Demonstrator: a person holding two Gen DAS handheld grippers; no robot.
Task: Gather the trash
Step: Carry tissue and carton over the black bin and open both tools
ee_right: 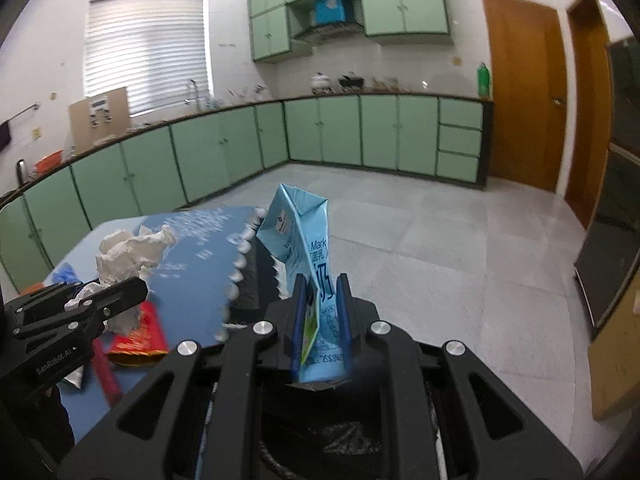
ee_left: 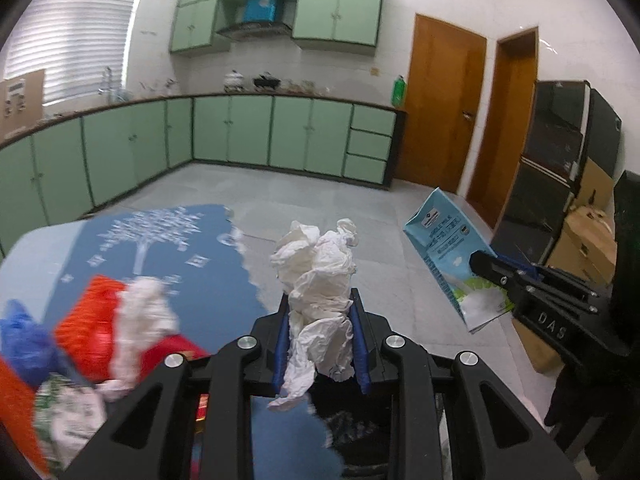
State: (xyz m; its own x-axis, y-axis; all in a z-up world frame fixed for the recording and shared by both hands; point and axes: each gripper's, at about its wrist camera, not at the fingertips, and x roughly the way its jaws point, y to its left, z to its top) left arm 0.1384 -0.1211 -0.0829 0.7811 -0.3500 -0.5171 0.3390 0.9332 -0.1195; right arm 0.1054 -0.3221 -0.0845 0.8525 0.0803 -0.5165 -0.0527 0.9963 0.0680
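Note:
My left gripper is shut on a crumpled white tissue and holds it in the air past the table's edge; it also shows in the right wrist view. My right gripper is shut on a flattened light-blue milk carton, also seen in the left wrist view. A dark bin lies below both grippers. More trash lies on the table: a red packet, white crumpled paper and a blue bag.
The table has a blue cloth with a white tree print. Green cabinets line the far walls. Brown doors stand at the right, with a black unit and cardboard boxes beside them. Tiled floor lies beyond.

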